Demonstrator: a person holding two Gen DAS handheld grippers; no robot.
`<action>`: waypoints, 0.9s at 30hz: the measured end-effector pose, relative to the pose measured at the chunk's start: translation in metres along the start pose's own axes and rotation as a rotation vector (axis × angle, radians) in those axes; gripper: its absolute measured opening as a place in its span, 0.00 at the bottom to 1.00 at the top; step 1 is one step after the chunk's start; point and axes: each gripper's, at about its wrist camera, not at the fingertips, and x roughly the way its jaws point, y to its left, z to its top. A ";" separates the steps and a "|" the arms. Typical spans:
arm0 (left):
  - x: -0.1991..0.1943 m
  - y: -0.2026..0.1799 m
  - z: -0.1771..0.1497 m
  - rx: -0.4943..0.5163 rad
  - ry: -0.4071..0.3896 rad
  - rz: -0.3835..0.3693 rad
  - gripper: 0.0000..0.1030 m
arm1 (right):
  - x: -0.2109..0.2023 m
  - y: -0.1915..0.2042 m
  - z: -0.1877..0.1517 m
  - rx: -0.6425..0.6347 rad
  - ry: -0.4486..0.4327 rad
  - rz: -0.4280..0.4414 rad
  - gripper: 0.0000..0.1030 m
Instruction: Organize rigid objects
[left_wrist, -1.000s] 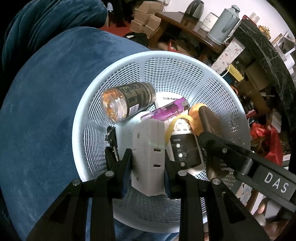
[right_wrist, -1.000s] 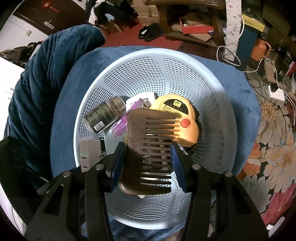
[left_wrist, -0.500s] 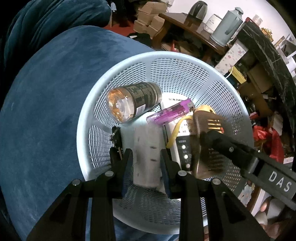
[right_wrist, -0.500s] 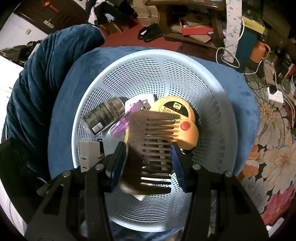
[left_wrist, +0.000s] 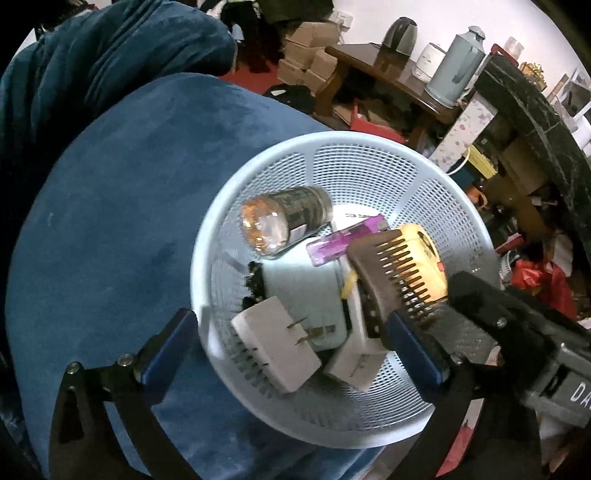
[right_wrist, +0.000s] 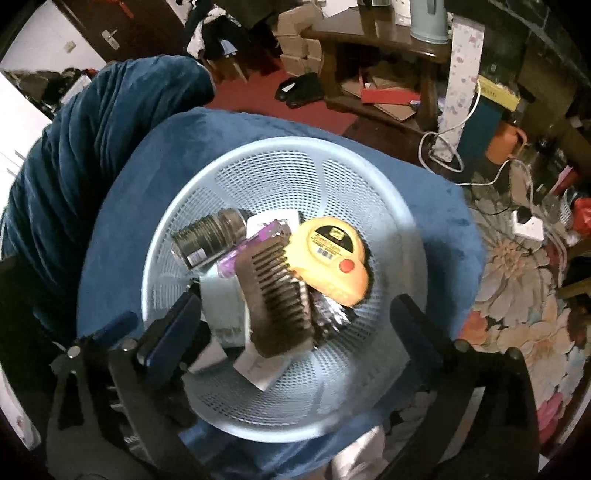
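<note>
Both sets of fingers now spread wide, nothing between them: left gripper (left_wrist: 295, 354) low in the left wrist view, right gripper (right_wrist: 295, 325) low in the right wrist view. Half a second ago clamped on the white plug adapter (left_wrist: 275, 350) and the dark comb (right_wrist: 275, 295); now both let go into the pale blue basket (right_wrist: 413, 229). Adapter tipped on the near slope of the mesh, lower centre of the left wrist view, prongs up. Comb leaning across the pile at centre frame, touching the yellow tape measure (right_wrist: 332, 254) and just beside the purple lighter (left_wrist: 345, 240). Dark bottle (left_wrist: 284, 221) lying on its side upper left of the heap. Judged from this: two more rigid items delivered, release done, next likely pulling clear of the blue cushion (left_wrist: 110, 221) for further pieces.
</note>
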 end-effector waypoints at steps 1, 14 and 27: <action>-0.001 0.002 -0.001 0.000 -0.002 0.009 0.99 | -0.002 -0.001 0.000 -0.002 -0.009 -0.009 1.00; -0.006 0.015 -0.009 -0.020 -0.004 0.022 0.99 | -0.011 -0.003 -0.014 -0.095 -0.066 -0.040 1.00; -0.005 0.018 -0.009 -0.025 -0.003 0.029 0.99 | -0.003 -0.004 -0.017 -0.108 -0.022 -0.063 1.00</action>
